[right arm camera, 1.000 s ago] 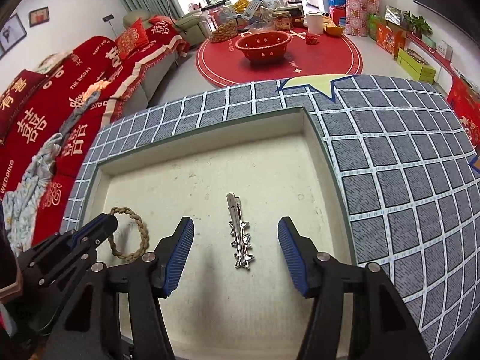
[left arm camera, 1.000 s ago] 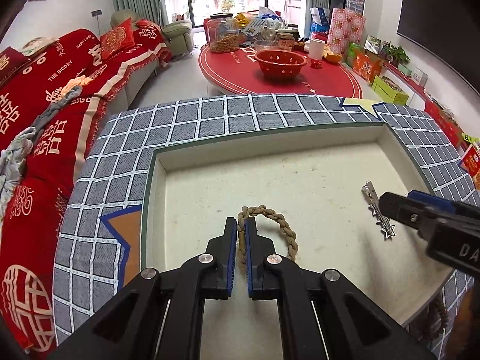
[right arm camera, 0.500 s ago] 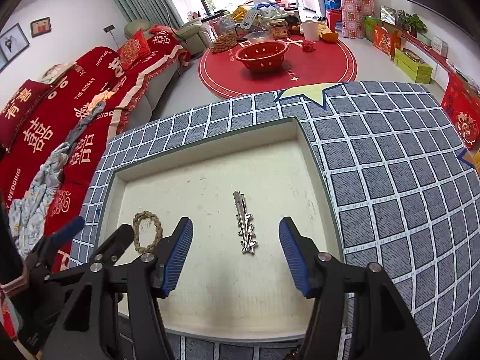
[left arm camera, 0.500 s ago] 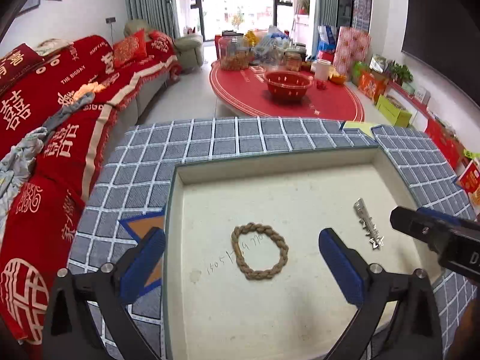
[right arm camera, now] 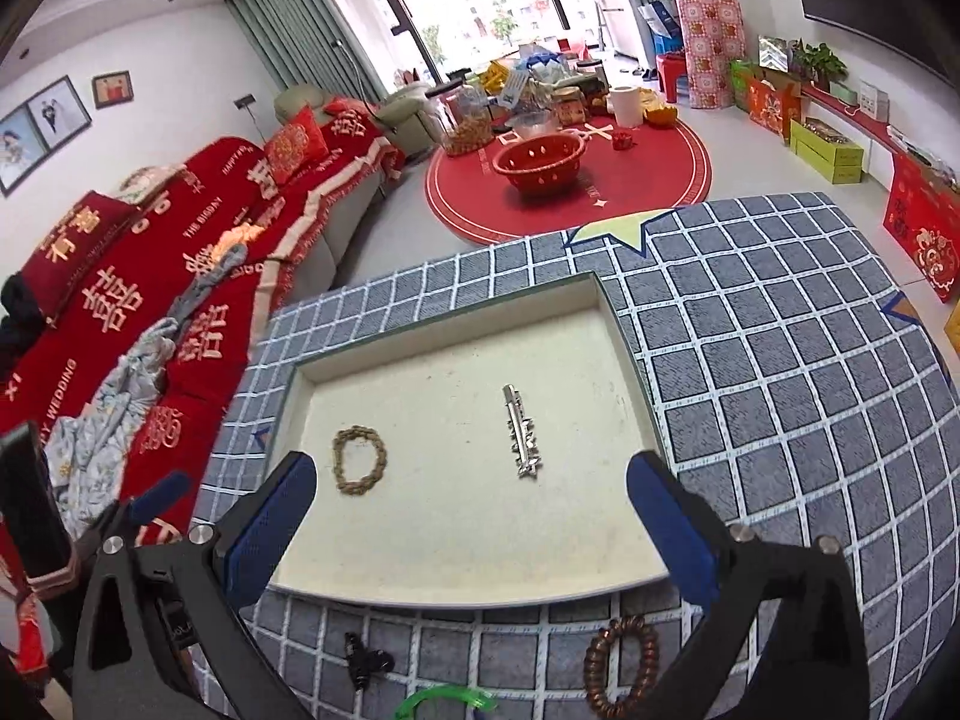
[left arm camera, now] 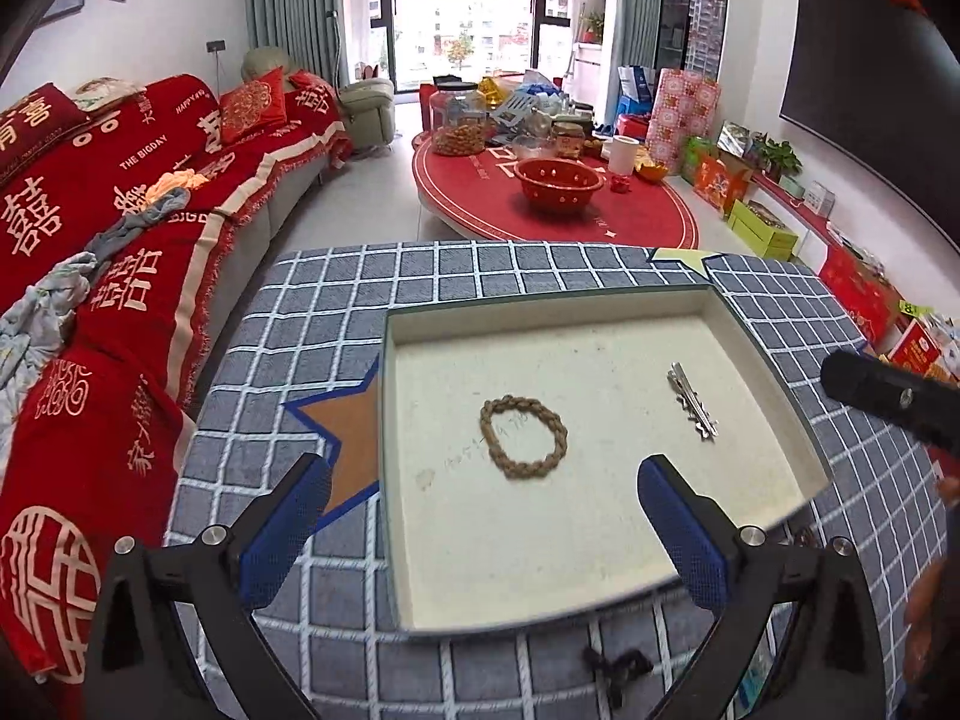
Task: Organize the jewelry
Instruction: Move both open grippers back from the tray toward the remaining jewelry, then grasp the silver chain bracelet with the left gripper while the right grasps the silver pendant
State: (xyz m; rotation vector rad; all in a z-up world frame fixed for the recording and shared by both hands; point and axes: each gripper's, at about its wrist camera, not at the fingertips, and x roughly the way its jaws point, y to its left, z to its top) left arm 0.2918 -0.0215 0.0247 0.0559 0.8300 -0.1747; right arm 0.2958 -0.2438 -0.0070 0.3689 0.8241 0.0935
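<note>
A shallow cream tray (left arm camera: 600, 600) (right arm camera: 456, 585) lies on the checked blue cloth. In it lie a braided tan bracelet (left arm camera: 523, 437) (right arm camera: 359, 459) at the left and a silver hair clip (left arm camera: 693, 399) (right arm camera: 521, 432) at the right. My left gripper (left arm camera: 483, 525) is open and empty, raised over the tray's near edge. My right gripper (right arm camera: 471, 513) is open and empty, also over the near edge. On the cloth in front of the tray lie a brown bead bracelet (right arm camera: 621, 663), a green bangle (right arm camera: 444, 699) and a small black piece (right arm camera: 363, 663) (left arm camera: 618, 663).
A red sofa (left arm camera: 90, 252) runs along the left. A round red table (left arm camera: 552, 204) with a red colander and jars stands beyond the cloth-covered table. Boxes line the right wall (left arm camera: 762, 228).
My left gripper let go of the braided bracelet, opened wide and drew back and up. My right gripper opened wider and also drew back, so more of the cloth shows.
</note>
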